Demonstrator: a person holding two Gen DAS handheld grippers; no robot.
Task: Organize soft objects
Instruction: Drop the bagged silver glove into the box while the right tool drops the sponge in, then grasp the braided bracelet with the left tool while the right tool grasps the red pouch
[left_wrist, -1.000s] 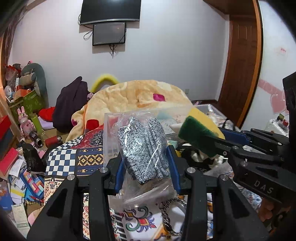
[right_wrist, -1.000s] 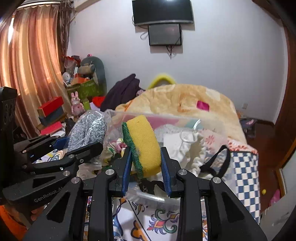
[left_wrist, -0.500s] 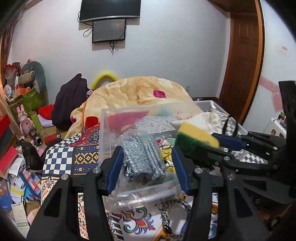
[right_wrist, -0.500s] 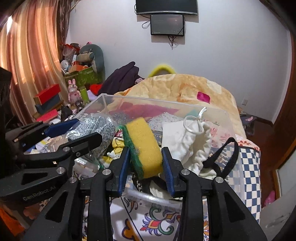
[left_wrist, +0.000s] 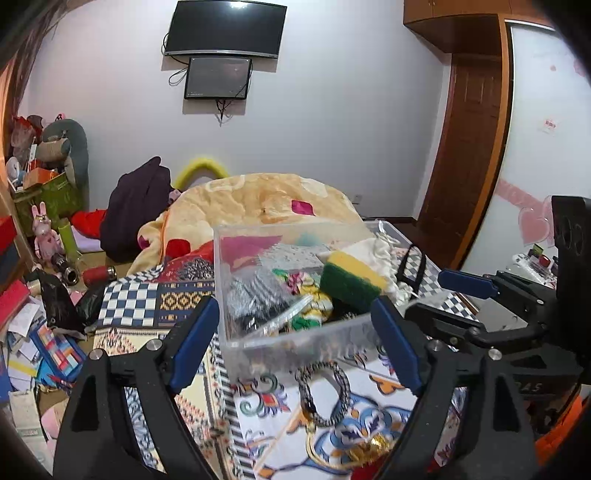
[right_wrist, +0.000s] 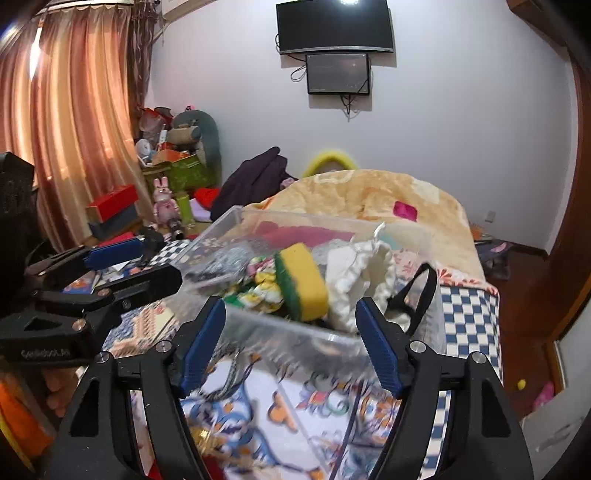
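A clear plastic bin (left_wrist: 295, 338) (right_wrist: 280, 326) stands on a patterned cloth just ahead of both grippers. Inside it lie a bagged pair of grey knit gloves (left_wrist: 255, 295) at the left, a yellow and green sponge (left_wrist: 351, 280) (right_wrist: 301, 282) in the middle and a white drawstring pouch (right_wrist: 351, 277) at the right. My left gripper (left_wrist: 295, 339) is open and empty in front of the bin. My right gripper (right_wrist: 290, 343) is open and empty too. Each gripper also shows in the other's view.
A braided cord loop (left_wrist: 325, 391) lies on the cloth (left_wrist: 369, 424) in front of the bin. A black strap (right_wrist: 417, 291) hangs at the bin's right end. A folded yellow blanket (left_wrist: 266, 199) lies behind. Clutter fills the floor at the left (left_wrist: 33, 332).
Both grippers opened and drew back. The bagged gloves left the left gripper and the sponge left the right gripper; both now lie in the bin.
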